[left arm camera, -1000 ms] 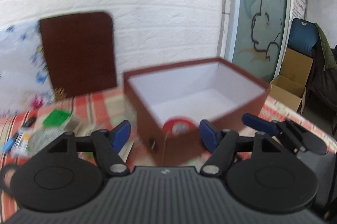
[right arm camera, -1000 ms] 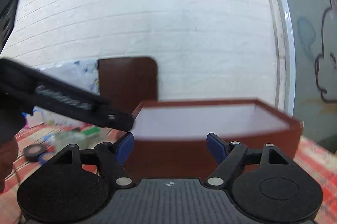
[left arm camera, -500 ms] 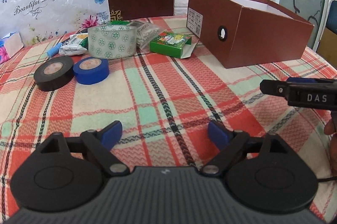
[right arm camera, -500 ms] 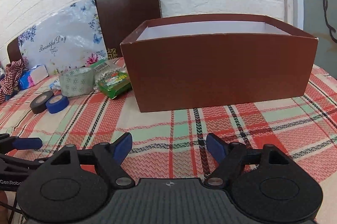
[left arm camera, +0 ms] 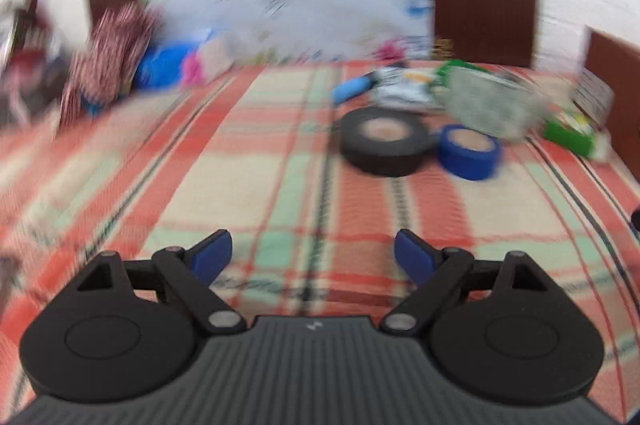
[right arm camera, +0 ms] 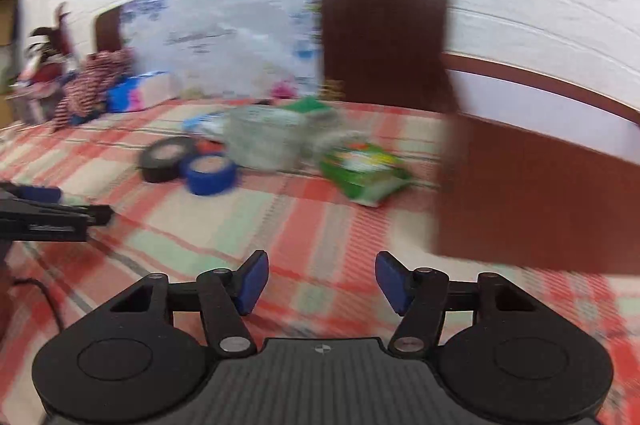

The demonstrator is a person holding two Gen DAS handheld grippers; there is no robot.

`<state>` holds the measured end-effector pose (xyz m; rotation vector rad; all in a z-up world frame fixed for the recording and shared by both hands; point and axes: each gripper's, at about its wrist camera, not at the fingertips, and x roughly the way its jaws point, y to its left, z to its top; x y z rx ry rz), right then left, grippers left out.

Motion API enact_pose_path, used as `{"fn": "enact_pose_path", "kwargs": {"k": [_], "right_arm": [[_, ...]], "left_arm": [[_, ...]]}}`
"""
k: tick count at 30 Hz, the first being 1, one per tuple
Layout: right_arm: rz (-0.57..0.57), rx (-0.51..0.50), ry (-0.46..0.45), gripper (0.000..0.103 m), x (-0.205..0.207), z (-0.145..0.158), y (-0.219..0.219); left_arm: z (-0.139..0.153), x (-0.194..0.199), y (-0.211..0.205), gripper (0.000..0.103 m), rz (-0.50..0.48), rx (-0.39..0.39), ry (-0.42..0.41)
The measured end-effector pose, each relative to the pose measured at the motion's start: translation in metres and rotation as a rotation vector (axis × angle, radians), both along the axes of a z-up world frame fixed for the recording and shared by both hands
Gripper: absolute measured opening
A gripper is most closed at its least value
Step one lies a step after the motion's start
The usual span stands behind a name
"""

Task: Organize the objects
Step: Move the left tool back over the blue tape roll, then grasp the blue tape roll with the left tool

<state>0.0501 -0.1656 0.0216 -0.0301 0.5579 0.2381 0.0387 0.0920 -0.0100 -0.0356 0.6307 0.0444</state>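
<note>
A black tape roll (left arm camera: pixel 384 141) and a blue tape roll (left arm camera: pixel 470 151) lie side by side on the plaid tablecloth, ahead and right of my left gripper (left arm camera: pixel 312 257), which is open and holds nothing. A patterned tape roll (left arm camera: pixel 486 101), a green packet (left arm camera: pixel 570 135) and a blue marker (left arm camera: pixel 352 87) lie beyond them. In the right wrist view the brown box (right arm camera: pixel 536 197) stands at the right, the green packet (right arm camera: pixel 362 169) and blue tape roll (right arm camera: pixel 210 173) ahead. My right gripper (right arm camera: pixel 322 281) has nothing between its fingers and its jaws are closing. Both views are blurred.
A brown chair back (right arm camera: pixel 382 33) and a white flowered sheet (left arm camera: pixel 280 1) stand against the brick wall behind the table. A striped cloth (left arm camera: pixel 108 41) and a blue pack (left arm camera: pixel 164 65) sit at the far left. The left gripper (right arm camera: pixel 48 213) shows at the right wrist view's left edge.
Both views have swung left, away from the brown box, toward the tape rolls. The left gripper's jaws have widened; the right gripper's jaws have narrowed.
</note>
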Motion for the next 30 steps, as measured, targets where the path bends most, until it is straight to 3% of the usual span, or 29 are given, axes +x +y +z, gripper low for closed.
{"fn": "enact_pose_path", "kwargs": {"k": [2, 5, 8, 11, 15, 19, 24, 27, 30], "right_arm": [[0.065, -0.029, 0.002, 0.056, 0.026, -0.006, 0.027], [0.094, -0.061, 0.035, 0.056, 0.07, -0.017, 0.059], [0.102, -0.072, 0.03, 0.065, 0.104, -0.018, 0.076], [0.128, -0.088, 0.02, 0.056, 0.111, -0.018, 0.082], [0.123, -0.099, 0.014, 0.056, 0.083, -0.018, 0.072], [0.103, -0.09, 0.025, 0.056, 0.026, -0.018, 0.041], [-0.058, -0.073, 0.035, 0.056, -0.048, -0.018, -0.015], [-0.155, -0.04, 0.038, 0.056, -0.065, -0.016, -0.04], [-0.154, -0.036, 0.041, 0.06, -0.067, -0.017, -0.041]], "left_arm": [[0.001, -0.001, 0.017, 0.094, 0.027, -0.101, -0.04], [0.001, 0.0, 0.011, 0.095, 0.01, -0.087, -0.042], [0.0, 0.001, 0.011, 0.096, 0.003, -0.09, -0.042], [-0.002, 0.0, 0.019, 0.096, 0.004, -0.116, -0.05], [-0.002, 0.003, 0.02, 0.098, 0.0, -0.122, -0.049], [-0.002, 0.003, 0.02, 0.098, 0.0, -0.122, -0.05], [-0.002, 0.003, 0.016, 0.098, -0.004, -0.099, -0.043], [-0.002, 0.004, 0.01, 0.099, -0.015, -0.06, -0.028], [0.002, 0.003, -0.002, 0.096, -0.063, -0.017, -0.011]]}}
